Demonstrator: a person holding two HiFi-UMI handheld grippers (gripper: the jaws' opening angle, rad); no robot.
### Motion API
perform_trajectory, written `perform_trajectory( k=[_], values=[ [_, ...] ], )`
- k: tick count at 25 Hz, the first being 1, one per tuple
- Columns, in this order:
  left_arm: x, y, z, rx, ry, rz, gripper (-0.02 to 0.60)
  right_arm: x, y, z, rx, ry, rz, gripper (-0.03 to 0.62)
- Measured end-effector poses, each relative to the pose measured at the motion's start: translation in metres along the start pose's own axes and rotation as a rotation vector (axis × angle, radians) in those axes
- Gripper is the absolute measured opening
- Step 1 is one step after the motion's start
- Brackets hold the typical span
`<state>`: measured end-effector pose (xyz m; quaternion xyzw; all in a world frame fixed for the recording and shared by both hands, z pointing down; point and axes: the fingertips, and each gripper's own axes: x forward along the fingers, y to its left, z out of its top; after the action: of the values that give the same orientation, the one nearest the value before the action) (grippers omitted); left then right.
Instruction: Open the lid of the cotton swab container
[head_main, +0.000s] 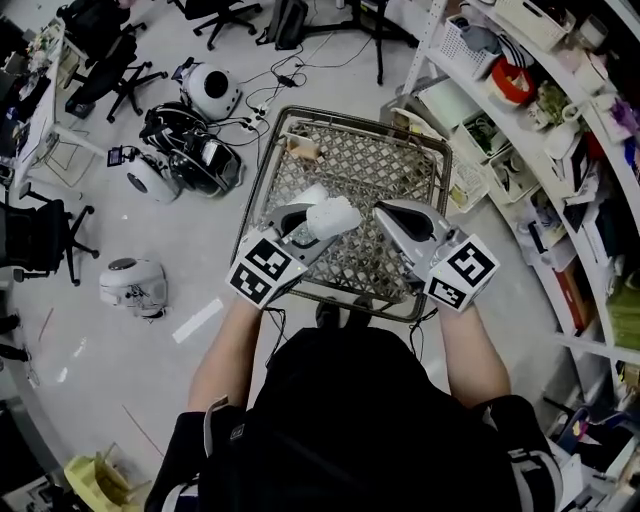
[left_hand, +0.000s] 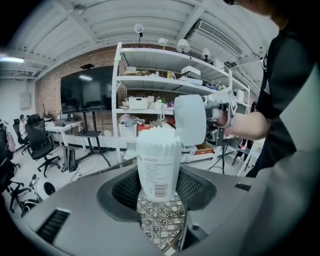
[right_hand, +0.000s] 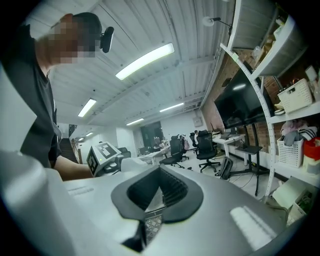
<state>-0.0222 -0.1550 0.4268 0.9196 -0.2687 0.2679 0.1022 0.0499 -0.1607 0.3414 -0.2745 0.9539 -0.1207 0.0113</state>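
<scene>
While the cotton swab container (left_hand: 158, 167) stands upright, grasped low down between the jaws of the left hand-held gripper (left_hand: 159, 200), its lid (left_hand: 190, 120) is raised at the upper right, exposing the swabs (left_hand: 159, 133). The right hand-held gripper (right_hand: 154, 194) is clenched, near the lid. Both hang over a wire basket (head_main: 360, 116).

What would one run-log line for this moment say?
left hand-held gripper: shut on cotton swab container | lid: open | right hand-held gripper: shut, empty

A metal lattice cart (head_main: 380, 170) stands on the grey floor (head_main: 200, 240), with one small pale object (head_main: 303, 150) near its far left corner. Round white devices (head_main: 135, 285) and cables (head_main: 262, 100) lie on the floor beyond its left edge.
</scene>
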Motion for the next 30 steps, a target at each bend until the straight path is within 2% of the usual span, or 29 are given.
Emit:
perform_trajectory(
  k=[6,15,19,20,22,24,30],
  values=[
    [0.008,-0.015,0.0,0.004,-0.004,-0.044,0.195,0.007,0.011,-0.001,-0.005,0.04,0.068,0.012],
    [0.002,-0.008,0.001,0.0,0.002,-0.045,0.195,0.004,0.022,-0.009,-0.016,0.057,0.104,0.011],
    [0.003,-0.01,-0.002,0.035,0.02,-0.055,0.195,0.004,0.017,-0.001,-0.006,0.035,0.096,0.013],
    [0.002,-0.011,-0.002,0.036,0.019,-0.062,0.195,0.004,0.018,0.003,0.001,0.026,0.112,0.048],
    [0.001,-0.011,-0.003,0.028,0.014,-0.081,0.196,0.006,0.023,0.01,0.004,0.017,0.156,0.075],
    [0.0,-0.011,-0.005,0.029,0.018,-0.098,0.195,0.006,0.029,0.013,-0.002,0.031,0.202,0.14],
    [-0.001,-0.011,0.001,0.043,0.004,-0.14,0.195,0.014,0.049,0.005,-0.095,0.107,0.294,0.149]
  ],
)
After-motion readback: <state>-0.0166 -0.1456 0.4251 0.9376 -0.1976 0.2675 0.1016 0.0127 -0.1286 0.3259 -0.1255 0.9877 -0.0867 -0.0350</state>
